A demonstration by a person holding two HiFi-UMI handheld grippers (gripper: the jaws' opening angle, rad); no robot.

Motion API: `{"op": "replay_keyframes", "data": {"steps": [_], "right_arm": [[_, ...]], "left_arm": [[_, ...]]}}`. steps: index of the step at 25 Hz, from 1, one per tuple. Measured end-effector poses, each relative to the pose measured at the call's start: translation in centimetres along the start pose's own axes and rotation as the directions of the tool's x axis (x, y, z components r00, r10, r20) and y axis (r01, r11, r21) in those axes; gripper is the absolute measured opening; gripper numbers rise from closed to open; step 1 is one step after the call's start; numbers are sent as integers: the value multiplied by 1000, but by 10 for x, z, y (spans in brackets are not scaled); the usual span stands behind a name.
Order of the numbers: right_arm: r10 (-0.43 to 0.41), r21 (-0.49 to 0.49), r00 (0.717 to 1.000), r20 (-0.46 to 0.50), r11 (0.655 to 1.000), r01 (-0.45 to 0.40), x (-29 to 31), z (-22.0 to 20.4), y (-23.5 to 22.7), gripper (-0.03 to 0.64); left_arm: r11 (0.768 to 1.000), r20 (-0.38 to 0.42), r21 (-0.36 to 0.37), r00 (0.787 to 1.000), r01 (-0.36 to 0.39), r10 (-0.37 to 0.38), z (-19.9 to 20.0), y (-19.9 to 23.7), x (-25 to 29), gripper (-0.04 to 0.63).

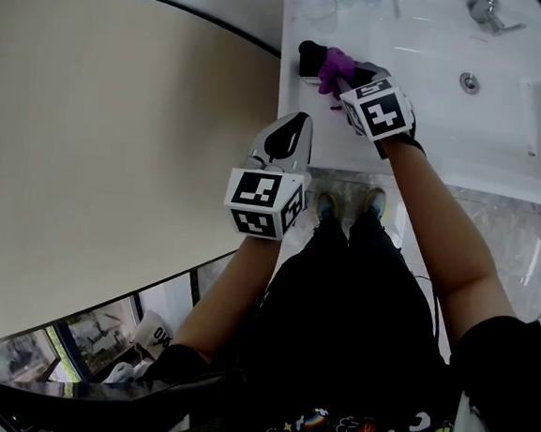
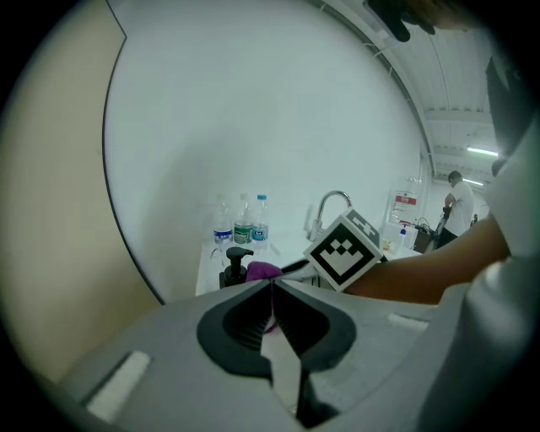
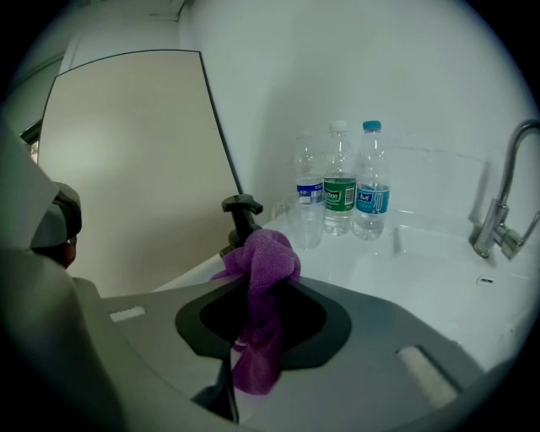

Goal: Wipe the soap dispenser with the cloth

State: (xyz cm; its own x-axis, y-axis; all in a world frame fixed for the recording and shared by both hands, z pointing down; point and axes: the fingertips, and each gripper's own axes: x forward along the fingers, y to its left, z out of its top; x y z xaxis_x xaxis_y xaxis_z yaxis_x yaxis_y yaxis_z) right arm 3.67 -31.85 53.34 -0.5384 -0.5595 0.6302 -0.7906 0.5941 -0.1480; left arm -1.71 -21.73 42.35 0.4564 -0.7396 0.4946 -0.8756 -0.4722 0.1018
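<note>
Upper centre of the head view: right gripper (image 1: 332, 73), clamped on a crumpled purple cloth (image 1: 336, 66), with a bunch of fabric poking out past the tips and a tail hanging down behind them in the right gripper view. Cloth bunch right up against a black pump-top soap dispenser (image 1: 310, 58) at the far left edge of the white sink counter (image 1: 427, 149); touching or just beside, hard to tell. In the right gripper view, soap dispenser upright left of centre, its pump head rising just above and behind the cloth. Further back along the white wall, three clear plastic water bottles (image 3: 340, 190) with a clear plastic cup (image 3: 304, 224) in front of them; chrome tap (image 3: 498, 221) at the right edge of the frame. Middle of the head view: left gripper (image 1: 300, 124), below and left of the right one, apart from the dispenser. Jaws pressed together with nothing between them, as seen in the left gripper view, where dispenser and cloth sit small just above the tips
</note>
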Motion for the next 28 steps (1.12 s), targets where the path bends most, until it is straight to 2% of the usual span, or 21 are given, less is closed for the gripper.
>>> {"op": "replay_keyframes", "data": {"steps": [7, 15, 23, 28], "right_arm": [[45, -15, 999, -7, 999, -45, -6, -9, 37, 110], [75, -7, 997, 5, 997, -75, 6, 3, 76, 110], [8, 49, 999, 53, 999, -11, 28, 36, 87, 112], [-112, 100, 986, 125, 990, 100, 35, 61, 79, 112]], "left_arm": [[1000, 6, -12, 1000, -10, 10, -4, 9, -6, 2], [999, 11, -32, 1000, -14, 14, -13, 27, -25, 2], [999, 5, -40, 1000, 0, 0, -23, 54, -39, 2], [999, 9, -33, 1000, 20, -20, -24, 79, -44, 2]]}}
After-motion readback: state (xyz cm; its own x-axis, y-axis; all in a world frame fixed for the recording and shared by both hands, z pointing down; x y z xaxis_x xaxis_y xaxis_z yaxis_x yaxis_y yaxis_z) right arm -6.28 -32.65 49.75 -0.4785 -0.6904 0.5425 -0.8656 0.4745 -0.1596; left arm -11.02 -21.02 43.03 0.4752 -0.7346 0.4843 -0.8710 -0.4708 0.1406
